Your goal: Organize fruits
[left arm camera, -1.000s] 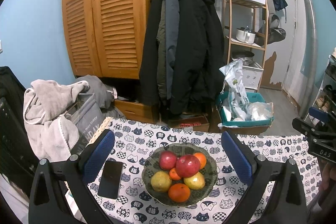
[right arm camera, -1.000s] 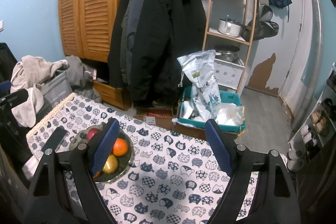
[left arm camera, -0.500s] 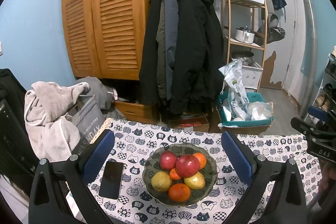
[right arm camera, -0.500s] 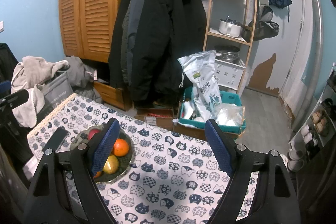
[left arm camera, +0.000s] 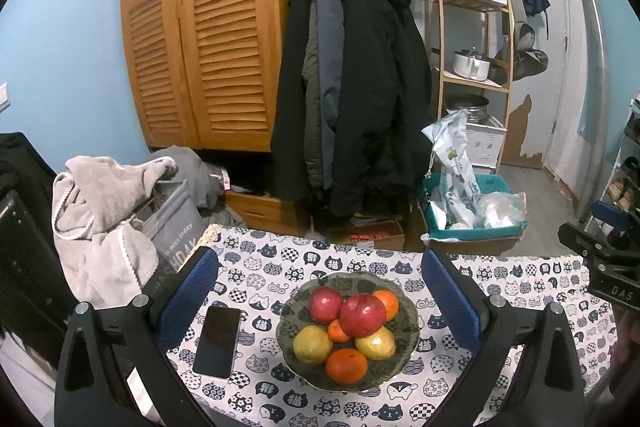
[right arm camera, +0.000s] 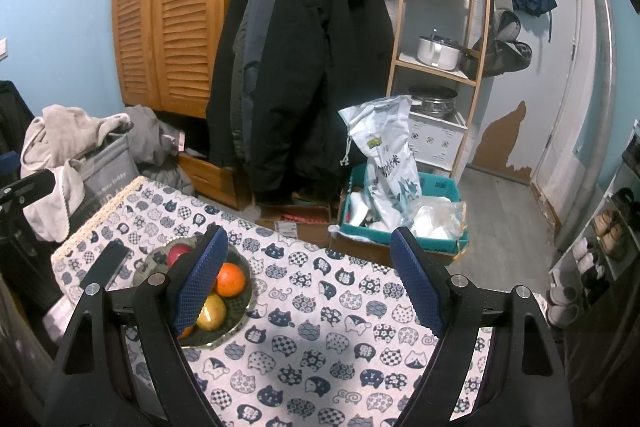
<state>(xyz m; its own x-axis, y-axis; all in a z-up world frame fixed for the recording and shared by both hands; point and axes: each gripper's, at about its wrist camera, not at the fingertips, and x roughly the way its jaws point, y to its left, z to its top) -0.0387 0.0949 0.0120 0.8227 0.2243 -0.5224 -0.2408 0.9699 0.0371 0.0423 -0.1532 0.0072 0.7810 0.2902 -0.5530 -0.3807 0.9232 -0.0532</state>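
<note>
Fruits (left arm camera: 347,331) sit piled in our glass bowl (left arm camera: 408,337); none lies loose on the cat-print cloth (right arm camera: 320,327).
Phone (left arm camera: 217,335) at the bowl's nine o'clock; our left gripper (left arm camera: 320,301) and right gripper (right arm camera: 308,279) hover with jaws spread wide, holding nothing.

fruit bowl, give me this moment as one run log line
fruit bowl: on cat-print tablecloth, holds red, yellow, orange fruit | phone: beside bowl | left gripper: open, above bowl | right gripper: open, empty

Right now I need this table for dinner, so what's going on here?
A person holds two grippers above the table. The left gripper and right gripper are both open and empty. Red, yellow and orange fruits sit piled in a bowl, with a phone lying beside it.
</note>
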